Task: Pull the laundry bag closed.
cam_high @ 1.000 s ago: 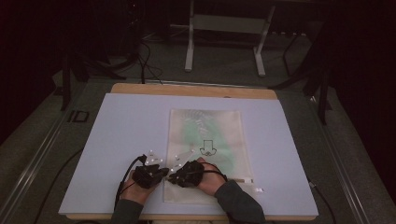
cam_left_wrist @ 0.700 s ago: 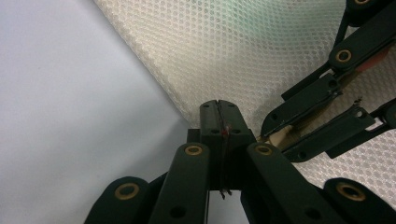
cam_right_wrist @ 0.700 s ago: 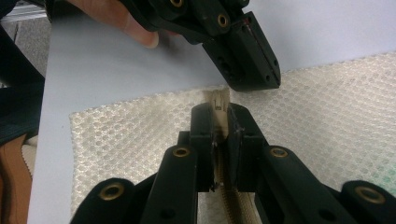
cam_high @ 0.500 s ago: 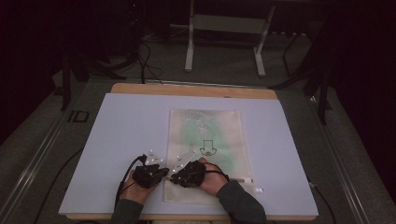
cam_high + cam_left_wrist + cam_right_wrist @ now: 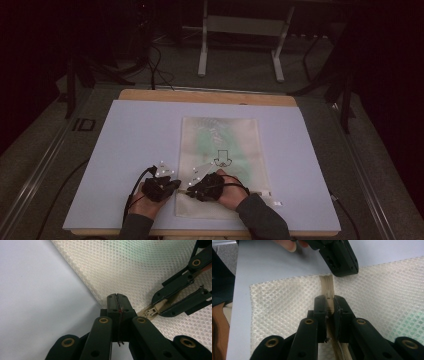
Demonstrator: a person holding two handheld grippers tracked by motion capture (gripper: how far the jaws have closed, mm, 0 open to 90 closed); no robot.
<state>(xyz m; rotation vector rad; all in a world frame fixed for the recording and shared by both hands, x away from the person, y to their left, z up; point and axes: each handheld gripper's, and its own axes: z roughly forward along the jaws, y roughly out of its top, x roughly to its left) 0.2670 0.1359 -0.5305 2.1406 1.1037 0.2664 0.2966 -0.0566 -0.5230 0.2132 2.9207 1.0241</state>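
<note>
Nothing has visibly moved since the earlier high views: both hands sit at the near edge as before.

Item: flat cream-white mesh laundry bag [image 5: 220,150] with beige zipper, lying on the pale lilac tabletop [image 5: 135,135], a green garment faintly showing through the mesh.

Left gripper [image 5: 172,185]: jaws fully closed, pinching the bag's near-left corner at the zipper's end.

Right gripper [image 5: 190,189]: jaws nearly closed on the beige zipper tape [image 5: 327,286], the zipper slider [image 5: 150,312] sitting just ahead of them.

Handling, judged: light, soft, floppy fabric; mesh slips and bunches, so one grip should anchor the corner while the other takes the slider's pull tab rather than the tape.

Markings: a black outlined downward arrow [image 5: 221,158] printed on the bag; "ID" [image 5: 83,124] on the grey floor at the left; no brand legible
</note>
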